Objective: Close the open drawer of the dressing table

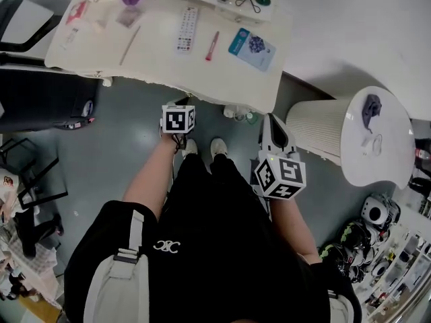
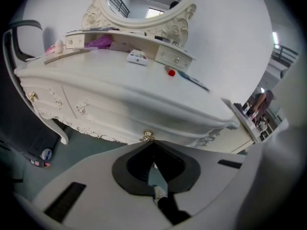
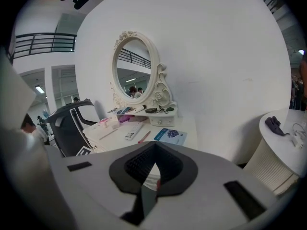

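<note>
The white carved dressing table point(image 1: 161, 59) stands in front of me, its oval mirror point(image 3: 134, 68) against the wall. In the left gripper view the drawer front point(image 2: 144, 114) curves across the frame, with a small gold knob point(image 2: 147, 136) on it. My left gripper point(image 2: 152, 143) is shut, its tips right below that knob; I cannot tell whether they touch it. In the head view the left gripper point(image 1: 178, 113) sits at the table's front edge. My right gripper point(image 1: 271, 123) hangs shut and holds nothing, off the table's right corner.
A white ribbed round side table point(image 1: 337, 136) stands to the right with a dark cloth on it. A black chair point(image 1: 40, 99) is at the left. A remote point(image 1: 186, 29), a pen and a blue card point(image 1: 252, 46) lie on the tabletop. A stocked shelf point(image 1: 384, 247) is at the lower right.
</note>
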A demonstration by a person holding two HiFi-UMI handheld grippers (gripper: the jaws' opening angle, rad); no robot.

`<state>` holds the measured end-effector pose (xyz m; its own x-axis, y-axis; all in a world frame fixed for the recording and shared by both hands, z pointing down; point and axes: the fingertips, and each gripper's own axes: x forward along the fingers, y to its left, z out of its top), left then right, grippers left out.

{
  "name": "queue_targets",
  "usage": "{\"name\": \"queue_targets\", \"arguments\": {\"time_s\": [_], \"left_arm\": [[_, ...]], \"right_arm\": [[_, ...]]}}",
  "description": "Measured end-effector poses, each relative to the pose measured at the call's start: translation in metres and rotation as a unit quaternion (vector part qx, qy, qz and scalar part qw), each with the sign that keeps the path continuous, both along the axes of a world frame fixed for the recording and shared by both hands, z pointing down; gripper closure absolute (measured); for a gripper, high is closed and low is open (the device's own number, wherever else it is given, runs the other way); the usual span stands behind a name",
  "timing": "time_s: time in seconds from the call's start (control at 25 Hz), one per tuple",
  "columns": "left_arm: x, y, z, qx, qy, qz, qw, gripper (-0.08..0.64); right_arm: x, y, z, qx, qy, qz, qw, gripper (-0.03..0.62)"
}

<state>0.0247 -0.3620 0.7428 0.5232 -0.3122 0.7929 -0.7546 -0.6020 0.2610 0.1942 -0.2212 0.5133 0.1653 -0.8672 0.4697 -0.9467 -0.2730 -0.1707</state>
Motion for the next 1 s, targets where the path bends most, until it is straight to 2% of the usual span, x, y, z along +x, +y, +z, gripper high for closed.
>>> {"name": "queue_targets", "arguments": {"time_s": [0.12,0.24,0.36,0.52,0.72,1.0], "left_arm": [[-0.002,0.012,-0.025,-0.001,0.028,-0.015,0.9995,0.552],[0.0,0.024,-0.058,0.032,0.035,0.002,0.9989,0.552],[0.006,0.032,-0.101,0.071,0.059,0.012,0.9957,0.552],[0.003,0.023,-0.163,0.129,0.081,-0.005,0.9883,0.552],[0.003,0.015,-0.233,0.183,0.091,-0.013,0.9788,0.552],[0.003,0.011,-0.309,0.221,0.13,-0.041,0.9657,0.552]], "right_arm": [[-0.007,-0.011,-0.003,0.011,-0.003,-0.019,1.0,0.583],[-0.013,-0.021,-0.005,0.022,-0.008,-0.038,0.999,0.583],[-0.019,-0.03,-0.008,0.033,-0.017,-0.054,0.998,0.583],[-0.031,-0.054,-0.019,0.061,-0.034,-0.077,0.995,0.583],[-0.043,-0.074,-0.045,0.099,-0.039,-0.103,0.989,0.583],[-0.056,-0.091,-0.086,0.148,-0.027,-0.134,0.979,0.584]]}}
